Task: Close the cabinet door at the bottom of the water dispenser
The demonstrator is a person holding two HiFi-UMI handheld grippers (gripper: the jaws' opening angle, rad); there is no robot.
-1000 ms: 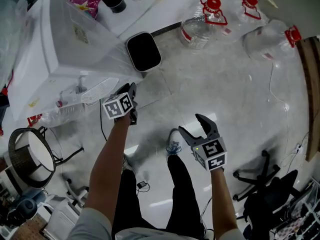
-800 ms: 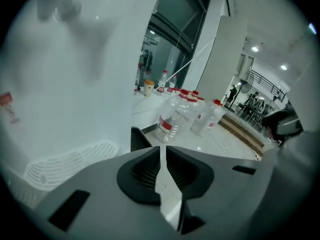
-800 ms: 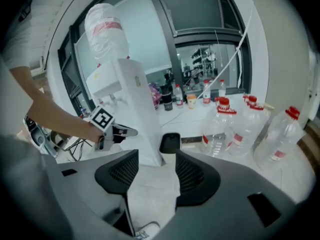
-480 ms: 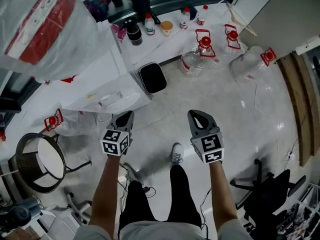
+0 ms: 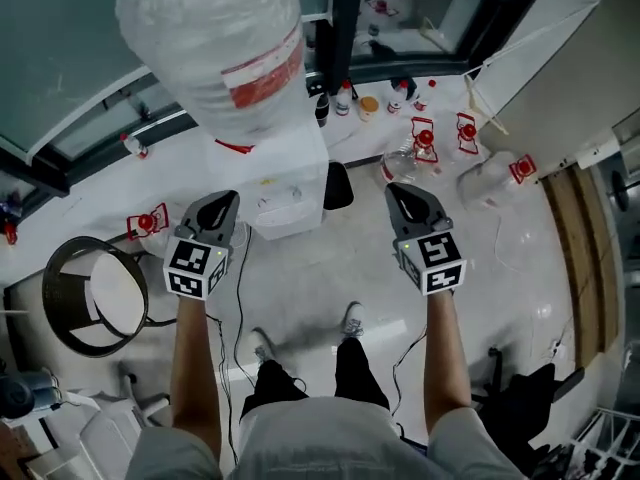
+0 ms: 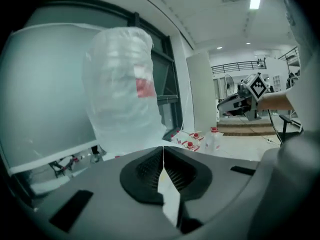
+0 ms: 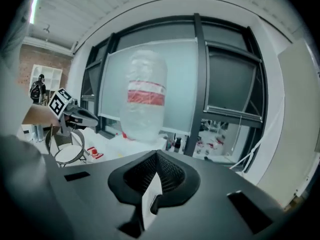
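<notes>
Water dispenser (image 5: 285, 183) ahead of person, plastic-wrapped bottle (image 5: 215, 38) on top. Cabinet door (image 5: 288, 230) at dispenser's foot, on side facing person; seen steeply from above, seems flush with body. Left gripper (image 5: 228, 198) just left of dispenser, not touching, jaws pressed together, empty. Right gripper (image 5: 394, 188) right of dispenser, well apart, jaws together, empty. Black bin (image 5: 338, 185) against dispenser's right side.
</notes>
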